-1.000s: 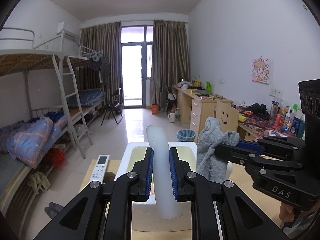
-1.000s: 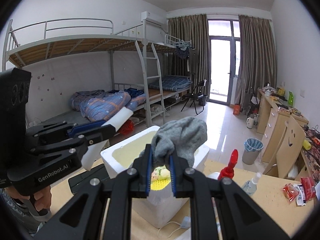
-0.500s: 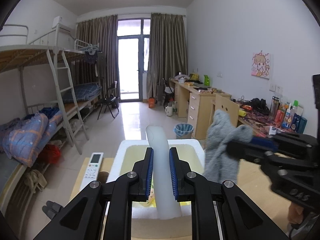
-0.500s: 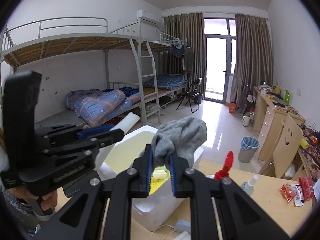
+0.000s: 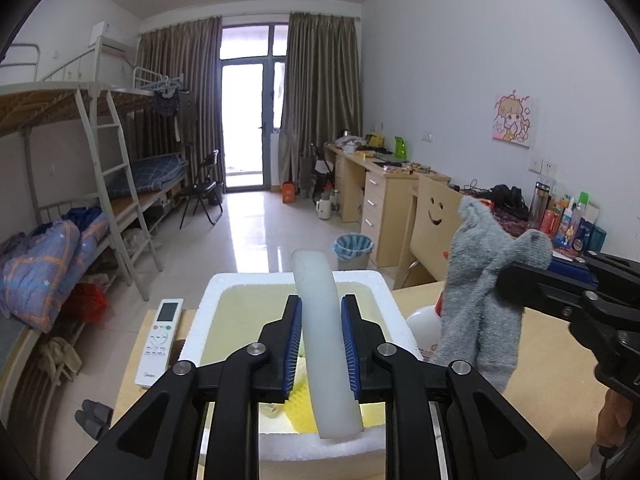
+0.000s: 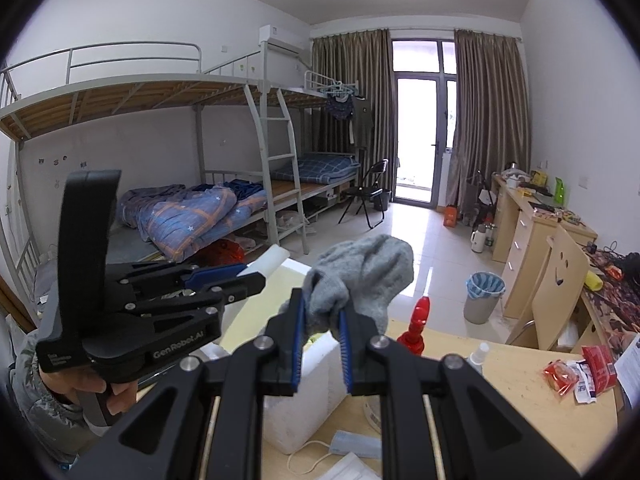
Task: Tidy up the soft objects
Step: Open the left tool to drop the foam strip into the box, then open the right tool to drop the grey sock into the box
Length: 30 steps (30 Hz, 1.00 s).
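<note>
Left wrist view: left gripper, jaws just easing, pinches a bendy white tube mid-length over the foam box, while right gripper clamps a limp grey sock.

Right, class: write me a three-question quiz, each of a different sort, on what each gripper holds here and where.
1. True or false: the right gripper is shut on the grey sock.
2. The white foam tube between the left gripper's fingers is over: A) the remote control B) the foam box C) the blue bin.
3. Fill in: a red-capped ____ stands on the table.

Key: 1 true; 2 B; 3 bottle.
</note>
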{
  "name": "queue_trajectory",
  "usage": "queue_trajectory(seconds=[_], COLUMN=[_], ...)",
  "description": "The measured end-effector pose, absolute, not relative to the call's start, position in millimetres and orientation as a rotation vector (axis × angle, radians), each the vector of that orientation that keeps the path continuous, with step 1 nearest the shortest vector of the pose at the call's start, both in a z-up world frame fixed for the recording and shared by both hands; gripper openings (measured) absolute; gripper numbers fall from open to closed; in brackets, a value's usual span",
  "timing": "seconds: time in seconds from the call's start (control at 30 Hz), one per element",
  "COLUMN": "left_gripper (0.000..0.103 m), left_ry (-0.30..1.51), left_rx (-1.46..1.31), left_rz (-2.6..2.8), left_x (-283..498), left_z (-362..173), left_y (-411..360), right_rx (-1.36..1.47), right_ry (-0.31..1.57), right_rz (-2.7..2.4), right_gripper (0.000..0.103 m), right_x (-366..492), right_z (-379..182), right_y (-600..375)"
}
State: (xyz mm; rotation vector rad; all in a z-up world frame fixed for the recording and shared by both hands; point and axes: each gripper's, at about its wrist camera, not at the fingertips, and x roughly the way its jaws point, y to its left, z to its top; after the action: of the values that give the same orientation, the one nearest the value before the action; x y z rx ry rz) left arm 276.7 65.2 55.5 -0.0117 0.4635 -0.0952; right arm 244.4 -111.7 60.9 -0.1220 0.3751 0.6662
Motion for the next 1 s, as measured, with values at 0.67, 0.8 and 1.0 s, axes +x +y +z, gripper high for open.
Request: queue_trajectory(seconds=[0.67, 0.8, 1.0], left_gripper=[0.102, 0.102, 0.102], left_ry=[0.382, 0.360, 0.343], left_rx=[-0.012, -0.002, -0.003], left_rz=[0.031, 0.052, 0.053], left_x=[251, 239, 227], left_z=[69, 70, 72], left_y=[84, 88, 96], right_rx=[-0.126, -0.130, -0.141], right_ry=[0.381, 0.382, 0.389], right_rz=[0.676, 0.686, 0.707], right_gripper=[0.019, 0.019, 0.019], right_x=[247, 249, 252], right_z=[57, 56, 56], right_y=[-102, -97, -85])
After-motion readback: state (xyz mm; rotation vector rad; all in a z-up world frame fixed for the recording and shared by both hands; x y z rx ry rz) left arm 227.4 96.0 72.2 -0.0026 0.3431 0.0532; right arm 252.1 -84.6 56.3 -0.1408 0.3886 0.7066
